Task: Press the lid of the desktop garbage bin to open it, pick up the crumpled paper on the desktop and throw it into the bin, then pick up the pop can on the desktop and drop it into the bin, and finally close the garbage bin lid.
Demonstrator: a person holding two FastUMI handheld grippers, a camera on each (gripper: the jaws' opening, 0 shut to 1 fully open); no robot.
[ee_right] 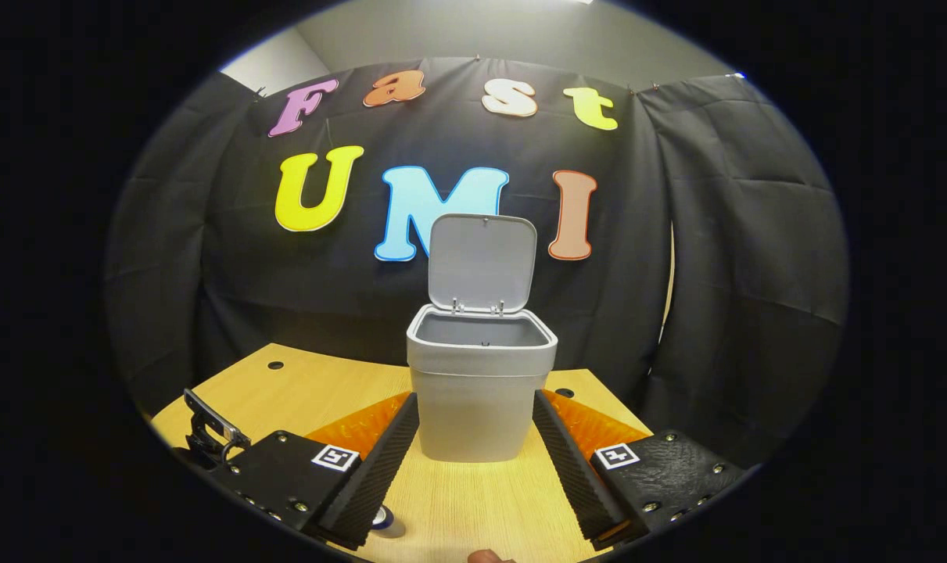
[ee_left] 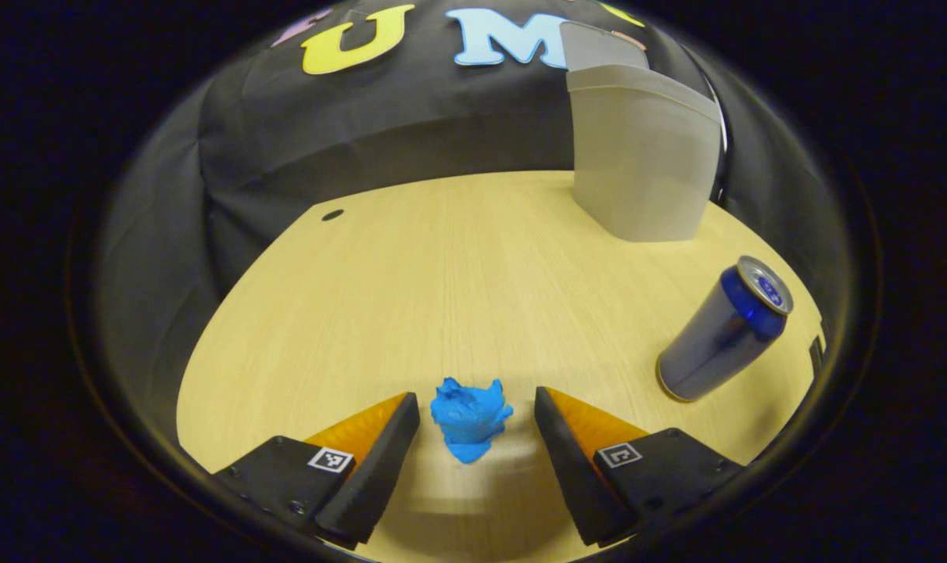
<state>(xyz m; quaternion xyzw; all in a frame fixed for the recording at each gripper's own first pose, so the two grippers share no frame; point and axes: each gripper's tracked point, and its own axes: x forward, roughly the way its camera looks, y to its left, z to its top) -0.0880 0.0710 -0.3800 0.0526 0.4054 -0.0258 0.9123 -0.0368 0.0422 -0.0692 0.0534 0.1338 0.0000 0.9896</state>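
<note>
Left gripper view: we see the left gripper (ee_left: 477,426) low over the worktop (ee_left: 442,274), jaws released, with the crumpled paper (ee_left: 470,418) lying on the wood in the gap between the fingers. Neither finger touches the paper; there is bare wood on each side of it. The pop can (ee_left: 722,332) stands upright near the worktop's right edge as this view has it, well apart from the paper. The garbage bin (ee_left: 641,156) stands near the far edge, beyond the can, with its lid (ee_left: 602,48) raised. A small dark hole (ee_left: 332,214) sits near the far left corner of the worktop.

Right gripper view: we see the right gripper (ee_right: 475,438) held above the worktop (ee_right: 473,500), jaws released and holding nothing. The bin (ee_right: 479,391) is framed between the fingers but stands farther off, not touched by them. Its lid (ee_right: 482,262) is upright, hinged at the back rim, and the inside is open to view. Part of the can's top (ee_right: 385,520) shows at the near edge, under the left finger. A dark piece of gear (ee_right: 207,434) shows at the worktop's left edge; we cannot tell what it is.
</note>
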